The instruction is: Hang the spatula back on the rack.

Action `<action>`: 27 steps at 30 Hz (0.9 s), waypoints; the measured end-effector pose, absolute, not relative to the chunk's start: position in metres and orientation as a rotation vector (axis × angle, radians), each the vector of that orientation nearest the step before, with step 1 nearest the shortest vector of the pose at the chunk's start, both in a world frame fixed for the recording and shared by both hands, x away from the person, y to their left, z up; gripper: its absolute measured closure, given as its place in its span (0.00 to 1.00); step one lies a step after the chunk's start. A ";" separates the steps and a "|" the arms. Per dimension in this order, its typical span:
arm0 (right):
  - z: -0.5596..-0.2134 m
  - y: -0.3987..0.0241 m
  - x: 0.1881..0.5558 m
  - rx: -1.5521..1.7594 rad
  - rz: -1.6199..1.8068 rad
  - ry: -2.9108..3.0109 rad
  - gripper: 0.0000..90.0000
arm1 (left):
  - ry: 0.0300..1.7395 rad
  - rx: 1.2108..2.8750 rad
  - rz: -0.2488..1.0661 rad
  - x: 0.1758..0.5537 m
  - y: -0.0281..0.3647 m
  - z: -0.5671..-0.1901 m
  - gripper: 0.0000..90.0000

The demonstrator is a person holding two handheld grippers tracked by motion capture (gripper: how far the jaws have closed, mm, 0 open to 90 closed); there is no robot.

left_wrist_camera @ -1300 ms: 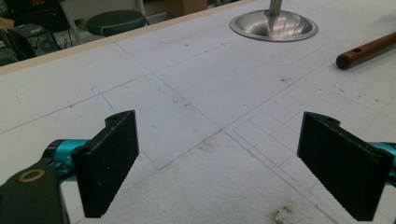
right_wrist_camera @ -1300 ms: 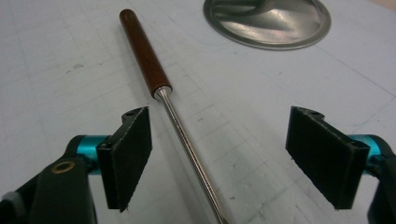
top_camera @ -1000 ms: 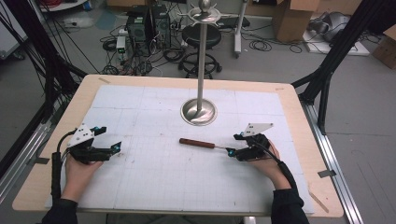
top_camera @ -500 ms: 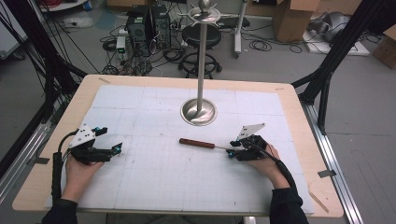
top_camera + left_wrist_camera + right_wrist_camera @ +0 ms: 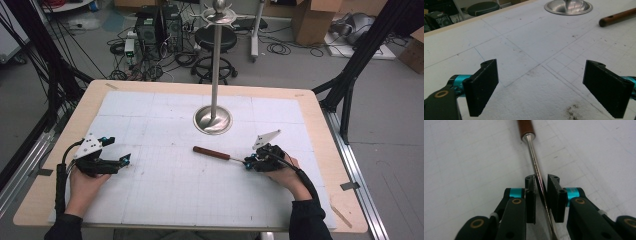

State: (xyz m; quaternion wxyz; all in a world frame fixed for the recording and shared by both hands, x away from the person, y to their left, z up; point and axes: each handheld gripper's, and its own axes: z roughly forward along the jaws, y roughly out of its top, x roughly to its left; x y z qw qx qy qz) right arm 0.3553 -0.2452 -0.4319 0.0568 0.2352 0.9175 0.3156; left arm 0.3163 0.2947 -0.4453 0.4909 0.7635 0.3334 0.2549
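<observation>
The right tool (image 5: 541, 185), jaws just closing, pinches the metal shaft of the wooden-handled utensil (image 5: 212, 152); left tool (image 5: 541, 87) rests spread on the surface (image 5: 165, 200).

a pale wooden table (image 5: 320, 125) carries a white gridded mat (image 5: 165, 185) marked with faint lines and a few dark smudges. beyond its far edge lies a grey floor (image 5: 300, 70) strewn with black cables (image 5: 175, 60). a black round stool (image 5: 215, 37) stands there, beside dark computer cases (image 5: 155, 25). cardboard boxes (image 5: 312, 20) sit at the far right. black frame struts (image 5: 360, 55) slant down at both sides of the table, and metal rails (image 5: 362, 180) run along its edges. the light is even and soft.
</observation>
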 end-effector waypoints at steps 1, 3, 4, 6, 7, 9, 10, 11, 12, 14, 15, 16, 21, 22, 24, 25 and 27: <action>-0.432 -0.244 0.356 0.742 0.959 2.791 0.91 | 0.809 1.856 0.617 0.316 0.295 -0.445 0.15; -0.431 -0.245 0.357 0.748 0.951 2.804 0.91 | 0.808 1.855 0.620 0.316 0.294 -0.446 0.15; -0.431 -0.244 0.357 0.756 0.945 2.809 0.91 | 0.809 1.858 0.622 0.316 0.294 -0.446 0.15; -0.430 -0.242 0.357 0.754 0.924 2.812 0.90 | 0.810 1.860 0.619 0.316 0.294 -0.446 0.15; -0.429 -0.239 0.357 0.759 0.894 2.808 0.90 | 0.810 1.859 0.621 0.316 0.294 -0.446 0.15; -0.428 -0.238 0.357 0.770 0.877 2.812 0.90 | 0.811 1.857 0.622 0.316 0.294 -0.446 0.15; -0.428 -0.237 0.357 0.787 0.875 2.813 0.90 | 0.811 1.857 0.623 0.316 0.294 -0.446 0.16; -0.428 -0.237 0.357 0.787 0.875 2.813 0.90 | 0.812 1.854 0.623 0.316 0.294 -0.446 0.16; -0.427 -0.236 0.358 0.796 0.863 2.819 0.90 | 0.812 1.854 0.624 0.316 0.294 -0.446 0.16; -0.427 -0.235 0.358 0.801 0.843 2.819 0.90 | 0.816 1.850 0.622 0.317 0.294 -0.446 0.16; -0.426 -0.232 0.358 0.801 0.818 2.820 0.90 | 0.817 1.849 0.624 0.317 0.294 -0.446 0.16; -0.424 -0.229 0.358 0.794 0.779 2.827 0.90 | 0.818 1.845 0.624 0.318 0.295 -0.446 0.16; -0.420 -0.219 0.356 0.811 0.667 2.825 0.90 | 0.823 1.832 0.628 0.318 0.295 -0.446 0.16; -0.420 -0.219 0.357 0.817 0.669 2.824 0.91 | 0.823 1.834 0.629 0.318 0.296 -0.446 0.16; -0.421 -0.220 0.356 0.800 0.681 2.825 0.93 | 0.820 1.834 0.631 0.319 0.295 -0.446 0.16; -0.421 -0.222 0.356 0.806 0.692 2.821 0.94 | 0.818 1.835 0.632 0.319 0.295 -0.446 0.16; -0.422 -0.226 0.357 0.838 0.747 2.823 0.94 | 0.818 1.831 0.633 0.319 0.295 -0.446 0.16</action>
